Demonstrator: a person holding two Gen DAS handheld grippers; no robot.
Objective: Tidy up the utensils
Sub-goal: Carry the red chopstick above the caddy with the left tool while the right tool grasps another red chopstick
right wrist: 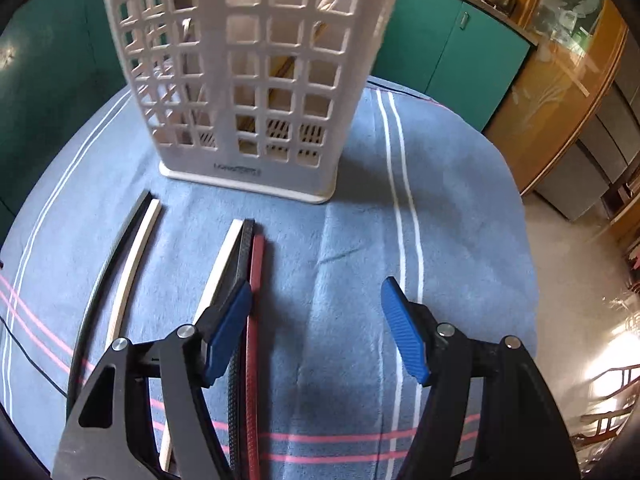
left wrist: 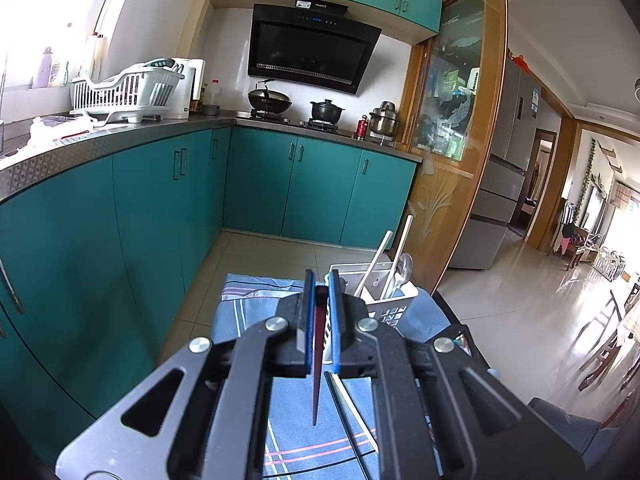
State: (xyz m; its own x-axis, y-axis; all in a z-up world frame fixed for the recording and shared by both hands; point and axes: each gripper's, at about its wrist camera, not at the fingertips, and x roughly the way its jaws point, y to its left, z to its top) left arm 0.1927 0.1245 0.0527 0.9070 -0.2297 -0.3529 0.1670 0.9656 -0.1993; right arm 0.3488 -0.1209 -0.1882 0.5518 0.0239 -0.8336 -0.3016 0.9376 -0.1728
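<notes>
My left gripper is shut on a dark red chopstick, held above the blue cloth with its thin tip pointing back toward the camera. Just right of it stands the white slotted utensil holder with white chopsticks and a metal spoon in it. In the right wrist view the holder stands on the cloth ahead. My right gripper is open and low over the cloth. A white, a black and a red chopstick lie by its left finger. A black and white pair lies further left.
The work surface is a table covered by a blue striped cloth. Teal kitchen cabinets stand behind and to the left. A wooden-framed glass door is at the right, with tiled floor beyond the table edge.
</notes>
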